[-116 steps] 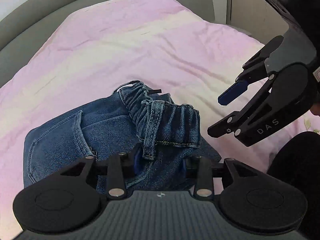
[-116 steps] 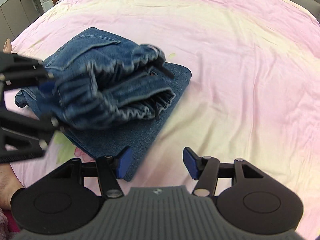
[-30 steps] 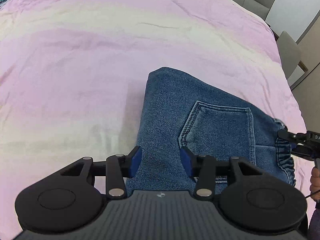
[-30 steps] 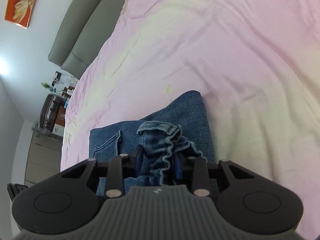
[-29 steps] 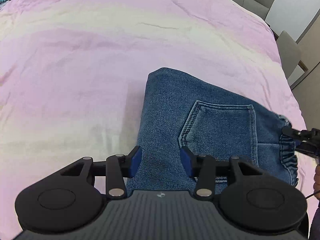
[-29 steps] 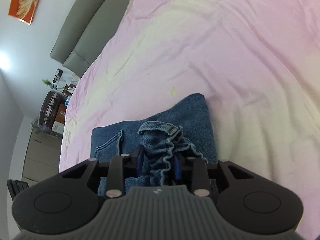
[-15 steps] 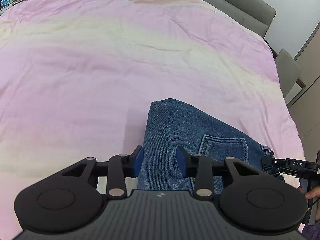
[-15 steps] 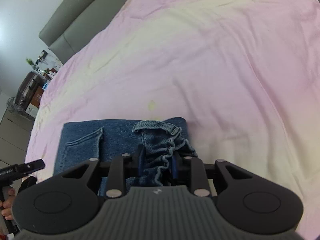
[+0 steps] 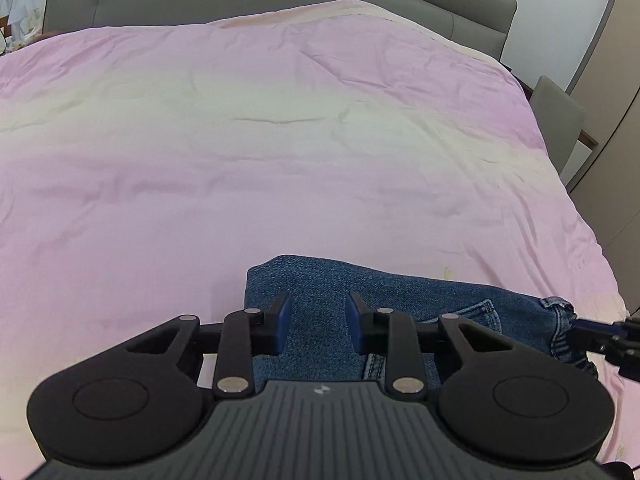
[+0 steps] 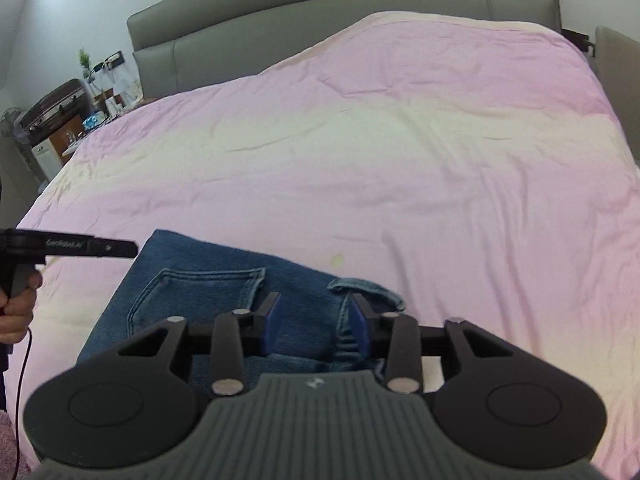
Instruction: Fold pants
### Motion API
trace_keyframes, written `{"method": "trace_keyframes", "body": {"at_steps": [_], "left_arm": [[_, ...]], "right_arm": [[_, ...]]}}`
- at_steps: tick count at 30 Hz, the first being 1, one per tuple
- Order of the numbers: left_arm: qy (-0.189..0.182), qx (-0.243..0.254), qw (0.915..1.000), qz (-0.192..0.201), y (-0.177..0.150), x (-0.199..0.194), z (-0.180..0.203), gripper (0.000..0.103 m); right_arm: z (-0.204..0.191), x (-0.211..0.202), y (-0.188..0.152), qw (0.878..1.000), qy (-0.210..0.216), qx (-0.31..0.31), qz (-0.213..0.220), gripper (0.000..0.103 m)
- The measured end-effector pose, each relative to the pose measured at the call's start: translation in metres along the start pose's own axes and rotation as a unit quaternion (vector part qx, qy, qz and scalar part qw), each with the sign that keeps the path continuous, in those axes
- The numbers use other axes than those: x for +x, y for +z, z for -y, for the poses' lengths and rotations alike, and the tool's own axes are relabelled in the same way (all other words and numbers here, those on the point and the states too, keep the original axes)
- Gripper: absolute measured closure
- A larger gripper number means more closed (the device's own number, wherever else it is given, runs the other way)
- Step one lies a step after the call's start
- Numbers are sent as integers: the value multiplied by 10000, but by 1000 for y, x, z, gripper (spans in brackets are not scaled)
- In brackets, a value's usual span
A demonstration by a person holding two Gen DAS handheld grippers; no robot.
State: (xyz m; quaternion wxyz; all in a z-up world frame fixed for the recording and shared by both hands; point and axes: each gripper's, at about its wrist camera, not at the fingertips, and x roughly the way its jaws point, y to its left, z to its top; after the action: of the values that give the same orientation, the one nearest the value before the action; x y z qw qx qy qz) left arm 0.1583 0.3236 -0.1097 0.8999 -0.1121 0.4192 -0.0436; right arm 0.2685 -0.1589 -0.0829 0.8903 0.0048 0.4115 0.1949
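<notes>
The folded pants point(image 10: 224, 300) are seen lying flat on the pink duvet point(image 10: 400, 160), at its near edge, far from the grey headboard point(image 10: 320, 20). The left gripper point(image 9: 316, 322) is held over the plain end of the pants; its jaws are closing, with a gap between the pads and no denim pinched. The right gripper point(image 10: 314, 326) is held over the waistband end, its jaws likewise closing without gripping cloth.
</notes>
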Motion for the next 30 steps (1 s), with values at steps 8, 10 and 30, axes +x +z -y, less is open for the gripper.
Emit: {"method": "trace_keyframes", "body": {"at_steps": [8, 10, 30], "left_arm": [[263, -234, 9961, -804, -9, 65, -23, 87], [369, -245, 9948, -914, -8, 73, -20, 87], [751, 503, 9958, -156, -114, -94, -18, 83]], "right_arm": [[20, 59, -29, 9983, -443, -310, -214, 103], [20, 67, -30, 9978, -501, -361, -248, 103], [-42, -35, -78, 9947, -368, -936, 194, 70]]}}
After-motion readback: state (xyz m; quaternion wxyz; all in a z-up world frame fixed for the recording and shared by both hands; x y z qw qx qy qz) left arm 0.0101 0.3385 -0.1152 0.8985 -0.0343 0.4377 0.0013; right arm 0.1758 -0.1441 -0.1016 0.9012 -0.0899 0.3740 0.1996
